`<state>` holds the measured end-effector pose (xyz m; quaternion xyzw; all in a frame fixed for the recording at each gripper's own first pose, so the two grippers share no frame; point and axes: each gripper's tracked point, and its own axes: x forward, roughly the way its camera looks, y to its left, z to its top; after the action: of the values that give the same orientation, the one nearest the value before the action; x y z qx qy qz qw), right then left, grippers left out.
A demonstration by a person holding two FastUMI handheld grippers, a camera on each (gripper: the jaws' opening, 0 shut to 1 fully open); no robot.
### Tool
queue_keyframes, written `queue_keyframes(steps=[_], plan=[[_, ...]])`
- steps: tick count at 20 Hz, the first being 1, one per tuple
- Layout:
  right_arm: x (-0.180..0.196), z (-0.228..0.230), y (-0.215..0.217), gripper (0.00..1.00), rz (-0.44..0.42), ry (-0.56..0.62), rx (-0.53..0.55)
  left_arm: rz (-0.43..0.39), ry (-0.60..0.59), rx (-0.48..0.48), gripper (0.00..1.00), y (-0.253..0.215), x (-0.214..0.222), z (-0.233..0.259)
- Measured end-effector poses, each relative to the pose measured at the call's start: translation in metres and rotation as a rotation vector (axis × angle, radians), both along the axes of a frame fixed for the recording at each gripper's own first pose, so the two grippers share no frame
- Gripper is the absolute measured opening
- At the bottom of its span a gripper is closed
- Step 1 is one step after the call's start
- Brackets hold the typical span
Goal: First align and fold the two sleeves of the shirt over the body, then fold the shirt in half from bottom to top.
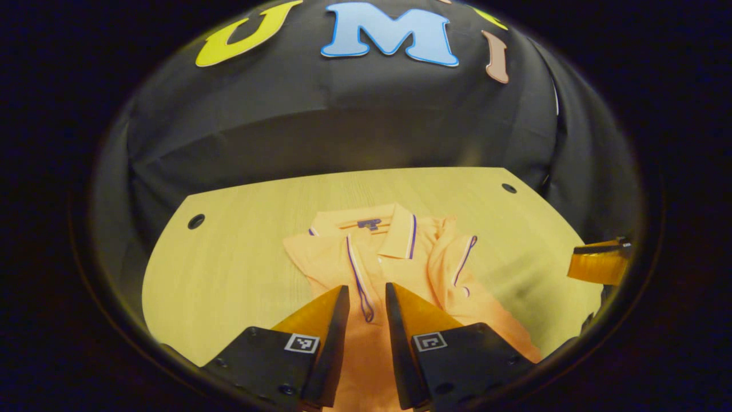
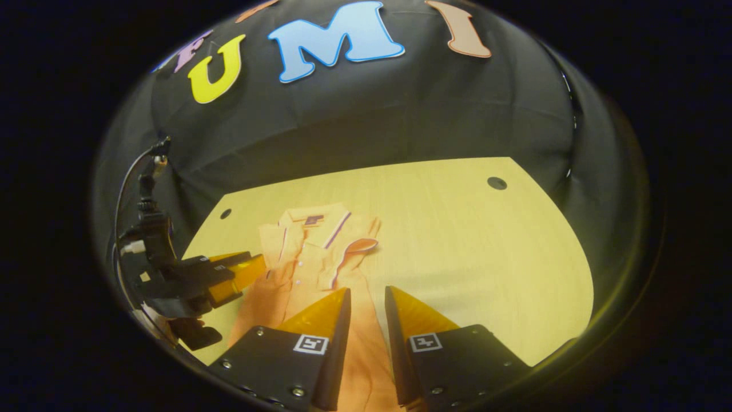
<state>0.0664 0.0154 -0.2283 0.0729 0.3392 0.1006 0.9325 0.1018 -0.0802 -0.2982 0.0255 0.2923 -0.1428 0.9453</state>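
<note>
- Polo shirt (image 1: 400, 257): an orange polo shirt with dark-and-white striped trim lies flat on the pale wooden worktop (image 1: 229, 269), collar (image 1: 394, 229) toward the booth's far wall, hem end toward me.
- Both sleeves are folded in over the body. In the left gripper view, the sleeve cuff (image 1: 466, 257) with striped edging lies on the right part of the chest, and a second striped edge (image 1: 357, 274) runs down the left-centre of the shirt.
- The lower body of the shirt is unfolded; it runs toward me and passes under my fingers in both views.
- Left gripper (image 1: 367, 300): my fingers stand a narrow gap apart, above the shirt's middle, with the striped edge visible in the gap. Nothing is pinched between them. Whether the tips touch the cloth I cannot tell.
- In the right gripper view, the left gripper (image 2: 237, 274) appears at the left side, over the shirt's (image 2: 309, 257) left edge, with a cable rising from its body.
- Right gripper (image 2: 367, 300): my fingers stand a narrow gap apart over the right part of the shirt's lower body, with orange cloth showing in the gap. Nothing is gripped; contact with the cloth I cannot confirm.
- In the left gripper view, one finger of the right gripper (image 1: 600, 263) shows at the far right edge, above the worktop and just off the shirt's right side.
- Worktop: round dark holes (image 1: 196, 221) sit near its far corners.
</note>
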Motion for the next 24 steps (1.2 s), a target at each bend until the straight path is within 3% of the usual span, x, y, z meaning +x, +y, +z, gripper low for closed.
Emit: queue_keyframes(steps=[6, 17, 24], plan=[[-0.049, -0.033, 0.007, 0.34, 0.053, 0.063, -0.043, 0.007, 0.009, 0.019, 0.47, 0.024, -0.056, -0.003], [-0.177, -0.107, 0.01, 0.37, 0.145, 0.265, -0.106, 0.018, 0.182, 0.086, 0.47, 0.06, -0.209, -0.069], [-0.221, -0.13, 0.008, 0.37, 0.179, 0.326, -0.138, 0.007, 0.276, 0.127, 0.46, 0.078, -0.284, -0.095]])
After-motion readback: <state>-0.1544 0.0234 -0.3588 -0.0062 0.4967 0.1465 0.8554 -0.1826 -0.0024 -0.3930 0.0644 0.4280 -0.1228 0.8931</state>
